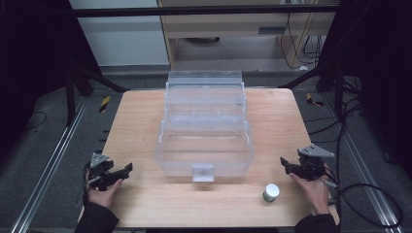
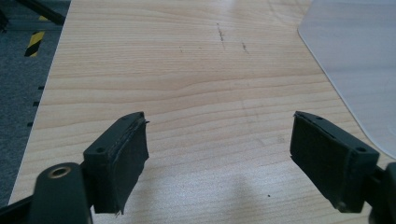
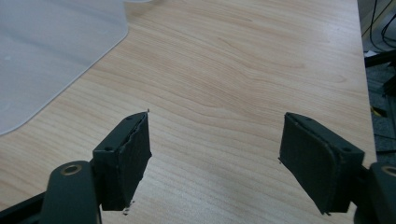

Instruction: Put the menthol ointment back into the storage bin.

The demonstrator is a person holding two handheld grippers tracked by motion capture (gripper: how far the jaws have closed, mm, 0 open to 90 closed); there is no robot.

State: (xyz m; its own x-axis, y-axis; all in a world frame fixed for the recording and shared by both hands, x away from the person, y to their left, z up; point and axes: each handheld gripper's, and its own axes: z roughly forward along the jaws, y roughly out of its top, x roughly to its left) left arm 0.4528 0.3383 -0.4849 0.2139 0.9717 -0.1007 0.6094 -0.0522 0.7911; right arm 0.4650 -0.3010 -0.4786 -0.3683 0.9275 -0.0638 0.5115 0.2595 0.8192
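A clear plastic tiered box (image 1: pixel 205 131) stands open in the middle of the wooden table (image 1: pixel 141 116), its white latch (image 1: pixel 202 173) facing me. A small white-capped jar (image 1: pixel 271 192) stands near the front edge, right of the box. My left gripper (image 1: pixel 124 171) rests at the front left, held by a hand, jaws apart with only bare wood between them (image 2: pixel 217 149). My right gripper (image 1: pixel 284 164) sits at the front right, also open over bare wood (image 3: pixel 215 149). A corner of the box (image 2: pixel 359 60) appears at the right of the left gripper view, and another corner of the box (image 3: pixel 51 51) at the left of the right gripper view.
Metal rails run along both sides of the table on the grey floor. Black frame struts and cables (image 1: pixel 369 194) lie to the right. A cabinet (image 1: pixel 233 29) stands behind the table. Bare wood stretches left and right of the box.
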